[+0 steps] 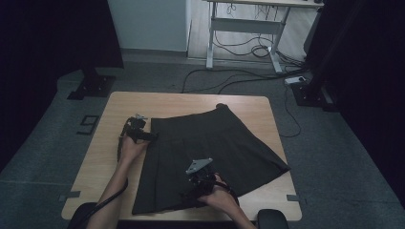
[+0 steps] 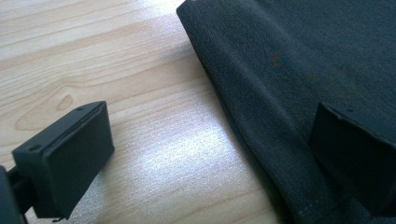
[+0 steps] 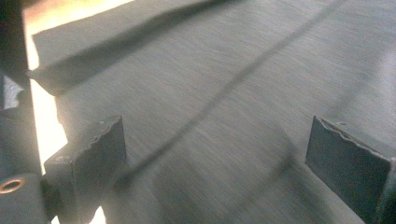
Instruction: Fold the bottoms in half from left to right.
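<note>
**A:** Start from the skirt [image 1: 210,152]. It lies flat on the table [image 1: 191,101], the narrow waistband toward the far edge, the wide hem fanned out toward the near edge and the near right corner. Its long axis runs far-to-near, tilted a little so the hem drifts to your right.

**B:** And which of my tools is closer to an edge I could take?

**A:** Your left gripper [image 1: 143,134]. It sits at the skirt's left side, up near the waistband corner. In the left gripper view the folded cloth edge [image 2: 243,107] runs diagonally between the two jaws: one jaw stands over bare wood, the other over fabric. The jaws are spread wide with nothing in them, so the edge lies just inward of the tool, to its right.

**B:** The right one?

**A:** Your right gripper [image 1: 200,183] hangs over the middle of the hem end, near the table's near edge. Its jaws are also wide apart and empty, with only pleated cloth [image 3: 224,107] beneath them. I cannot tell whether they touch the fabric.

**B:** So if I'm folding?

**A:** I'd judge the left side edge is the ready grab: close the left jaws across it and you carry it rightward, across the long axis.
</note>
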`<state>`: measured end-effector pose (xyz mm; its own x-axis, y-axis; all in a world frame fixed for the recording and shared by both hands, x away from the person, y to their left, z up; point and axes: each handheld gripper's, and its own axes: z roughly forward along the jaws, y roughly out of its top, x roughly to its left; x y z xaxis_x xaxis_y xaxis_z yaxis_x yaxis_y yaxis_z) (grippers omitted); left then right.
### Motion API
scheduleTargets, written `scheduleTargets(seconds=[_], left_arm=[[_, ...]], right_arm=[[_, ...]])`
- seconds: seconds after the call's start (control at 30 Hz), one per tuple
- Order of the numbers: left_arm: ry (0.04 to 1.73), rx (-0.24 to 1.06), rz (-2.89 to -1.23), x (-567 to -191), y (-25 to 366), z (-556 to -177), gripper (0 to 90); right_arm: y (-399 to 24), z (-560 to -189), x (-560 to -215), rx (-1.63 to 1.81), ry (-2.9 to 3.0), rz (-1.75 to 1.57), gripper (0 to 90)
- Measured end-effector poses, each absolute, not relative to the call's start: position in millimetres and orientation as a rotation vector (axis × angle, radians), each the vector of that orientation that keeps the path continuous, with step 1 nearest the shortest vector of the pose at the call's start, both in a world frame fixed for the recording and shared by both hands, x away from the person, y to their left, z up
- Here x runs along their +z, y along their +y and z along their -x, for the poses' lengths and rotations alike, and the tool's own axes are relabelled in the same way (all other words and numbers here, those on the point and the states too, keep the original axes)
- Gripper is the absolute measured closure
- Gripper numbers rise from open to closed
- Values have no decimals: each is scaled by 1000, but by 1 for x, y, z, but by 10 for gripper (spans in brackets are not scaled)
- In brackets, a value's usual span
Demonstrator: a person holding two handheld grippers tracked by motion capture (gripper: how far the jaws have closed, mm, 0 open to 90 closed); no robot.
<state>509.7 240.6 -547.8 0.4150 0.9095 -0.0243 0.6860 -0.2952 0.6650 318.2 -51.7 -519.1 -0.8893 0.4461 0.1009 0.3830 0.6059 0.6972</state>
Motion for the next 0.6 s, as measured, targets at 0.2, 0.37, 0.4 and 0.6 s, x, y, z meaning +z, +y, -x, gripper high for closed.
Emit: scheduleTargets(seconds=[0.2,0.37,0.4,0.6], left_arm=[[1348,484,-2074,-548,241,-510,0],[1349,482,-2074,-548,241,-510,0],[1349,482,-2074,-548,241,-510,0],[1346,478,-2073,-548,241,-510,0]], right_arm=[[-20,-310,-517,1203,2801,-604,51],[-1,-304,-517,1213,2839,-522,55],[3,-303,-517,1211,2849,-504,57],[26,-293,-523,1177,2914,-396,86]])
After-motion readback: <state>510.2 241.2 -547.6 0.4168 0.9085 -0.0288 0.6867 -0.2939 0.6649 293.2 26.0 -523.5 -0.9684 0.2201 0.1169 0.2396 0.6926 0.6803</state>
